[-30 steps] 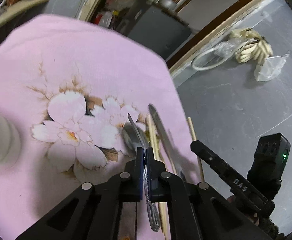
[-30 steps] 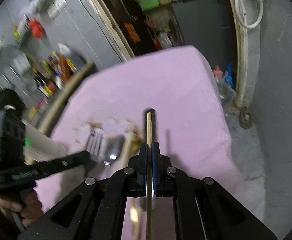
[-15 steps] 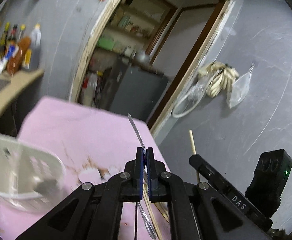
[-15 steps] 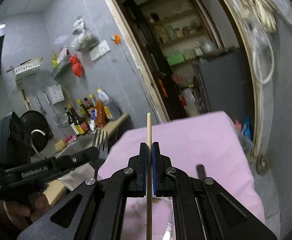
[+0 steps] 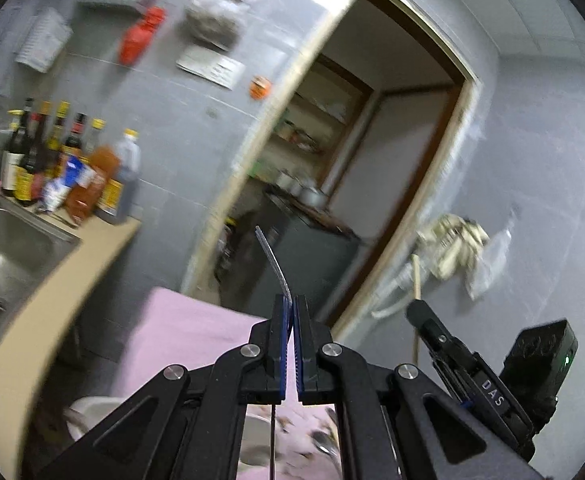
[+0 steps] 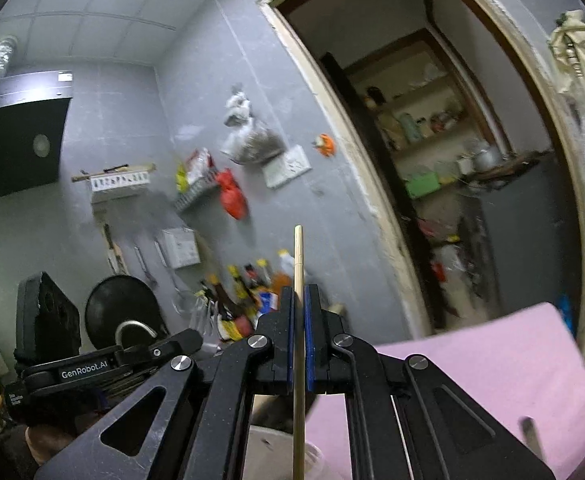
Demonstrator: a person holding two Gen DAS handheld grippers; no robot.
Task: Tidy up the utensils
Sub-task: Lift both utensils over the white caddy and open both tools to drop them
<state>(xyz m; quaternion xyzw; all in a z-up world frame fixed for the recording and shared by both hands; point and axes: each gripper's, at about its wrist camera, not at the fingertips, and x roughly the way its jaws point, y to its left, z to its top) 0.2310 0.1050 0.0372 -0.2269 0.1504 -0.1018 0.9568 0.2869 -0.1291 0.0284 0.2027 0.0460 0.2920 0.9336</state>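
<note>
My left gripper point(image 5: 291, 300) is shut on a metal fork point(image 5: 271, 258), held upright well above the pink flowered cloth point(image 5: 180, 332); the fork's tines point up. My right gripper point(image 6: 299, 292) is shut on a wooden chopstick point(image 6: 299, 252), also upright. The right gripper with its chopstick shows at the right of the left wrist view point(image 5: 416, 308). The left gripper shows at the lower left of the right wrist view point(image 6: 188, 340). A white utensil holder point(image 5: 96, 412) sits low on the cloth, below the left gripper, and also shows in the right wrist view point(image 6: 276, 456). A spoon point(image 5: 324, 442) lies on the cloth.
A steel sink point(image 5: 0, 256) and a counter with several sauce bottles point(image 5: 68, 168) stand to the left. An open doorway point(image 6: 452, 168) to a pantry is behind the table. A dark utensil handle point(image 6: 530, 434) lies on the cloth at the right.
Both grippers have risen and tilted up from the cloth, carrying the fork and the chopstick; the views now face the wall and doorway instead of the table.
</note>
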